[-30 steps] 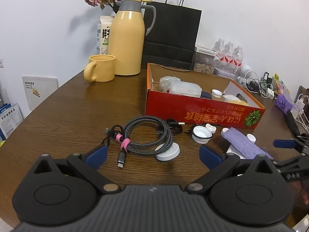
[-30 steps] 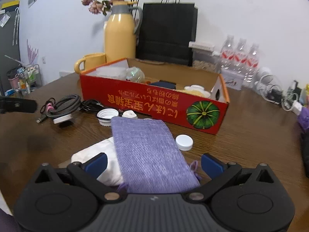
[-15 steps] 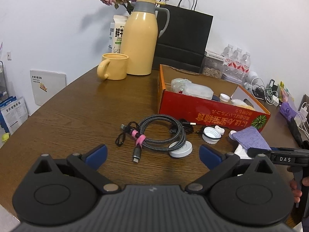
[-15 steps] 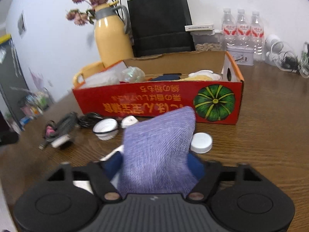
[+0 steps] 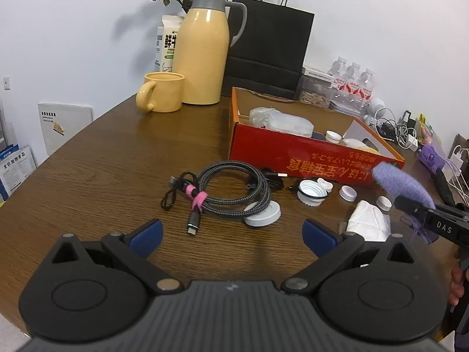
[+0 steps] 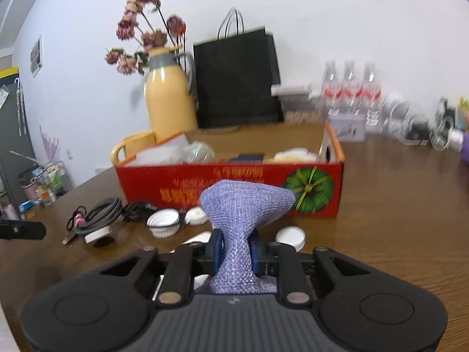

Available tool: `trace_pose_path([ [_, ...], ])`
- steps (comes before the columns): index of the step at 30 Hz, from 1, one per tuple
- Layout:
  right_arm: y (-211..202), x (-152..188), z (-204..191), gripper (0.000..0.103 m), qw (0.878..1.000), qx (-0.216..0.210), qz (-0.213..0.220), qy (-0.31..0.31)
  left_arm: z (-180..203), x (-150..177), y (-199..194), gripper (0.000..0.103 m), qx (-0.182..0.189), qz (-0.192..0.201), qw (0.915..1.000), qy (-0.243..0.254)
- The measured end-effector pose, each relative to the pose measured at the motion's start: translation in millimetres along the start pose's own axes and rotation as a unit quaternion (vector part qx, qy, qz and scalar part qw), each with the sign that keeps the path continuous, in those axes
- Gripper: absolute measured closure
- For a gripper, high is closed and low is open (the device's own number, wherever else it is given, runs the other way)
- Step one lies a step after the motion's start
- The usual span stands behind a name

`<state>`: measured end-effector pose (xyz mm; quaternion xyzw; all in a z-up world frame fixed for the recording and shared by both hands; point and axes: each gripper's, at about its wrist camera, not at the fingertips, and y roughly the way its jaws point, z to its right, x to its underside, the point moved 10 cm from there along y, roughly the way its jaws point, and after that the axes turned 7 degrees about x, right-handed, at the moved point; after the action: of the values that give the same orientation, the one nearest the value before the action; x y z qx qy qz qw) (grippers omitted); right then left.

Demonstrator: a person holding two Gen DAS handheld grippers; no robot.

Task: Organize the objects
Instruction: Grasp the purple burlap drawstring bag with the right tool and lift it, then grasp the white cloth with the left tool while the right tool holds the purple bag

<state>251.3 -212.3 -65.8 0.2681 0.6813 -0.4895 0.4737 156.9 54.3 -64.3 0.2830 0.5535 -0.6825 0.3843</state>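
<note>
Standing on brown wooden table point(image 5: 96, 176) by white wall point(image 5: 73, 29); right claw point(image 6: 236, 249) just clamped purple cloth point(image 6: 246, 202); left claw point(image 5: 231, 231) apart.

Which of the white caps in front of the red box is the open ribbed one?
The big ribbed cap, lying hollow side up beside the black cable. The smaller caps to its right are plain and lie closed side up.

Lilac woven pouch point(image 6: 244, 205), red box point(image 6: 234, 187)
</note>
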Motion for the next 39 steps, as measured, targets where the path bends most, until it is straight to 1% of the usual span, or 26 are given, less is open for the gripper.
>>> trace_pose_path([
  [2,-4,-3,-4,0.091,1.0,0.009,0.015,-0.017,4,1,2,0.0,0.004,-0.003,1.0,0.004],
  [7,-10,-4,-15,0.091,0.997,0.023,0.033,-0.061,22,6,9,0.0,0.017,-0.011,0.9996,0.017],
  [10,-15,-7,-17,0.093,0.996,0.026,0.05,-0.063,36,7,14,0.0,0.027,-0.016,0.9991,0.03],
  [13,-24,-10,-11,0.094,0.995,0.032,0.073,-0.057,55,6,19,0.0,0.037,-0.02,0.9977,0.054],
  [19,-27,-17,7,0.094,0.994,0.038,0.078,-0.059,95,3,38,0.0,0.064,-0.029,0.9942,0.082],
  [24,-24,-24,28,0.094,0.993,0.048,0.079,-0.075,128,10,60,0.0,0.079,-0.051,0.9897,0.107],
  [29,-14,-26,42,0.093,0.994,0.042,0.073,-0.073,156,21,81,0.0,0.086,-0.077,0.9843,0.133],
  [34,-6,-16,40,0.093,0.995,0.029,0.058,-0.074,170,27,94,0.0,0.083,-0.09,0.9817,0.146],
  [39,-8,-16,43,0.093,0.996,0.024,0.06,-0.061,176,29,105,0.0,0.079,-0.098,0.9798,0.156],
])
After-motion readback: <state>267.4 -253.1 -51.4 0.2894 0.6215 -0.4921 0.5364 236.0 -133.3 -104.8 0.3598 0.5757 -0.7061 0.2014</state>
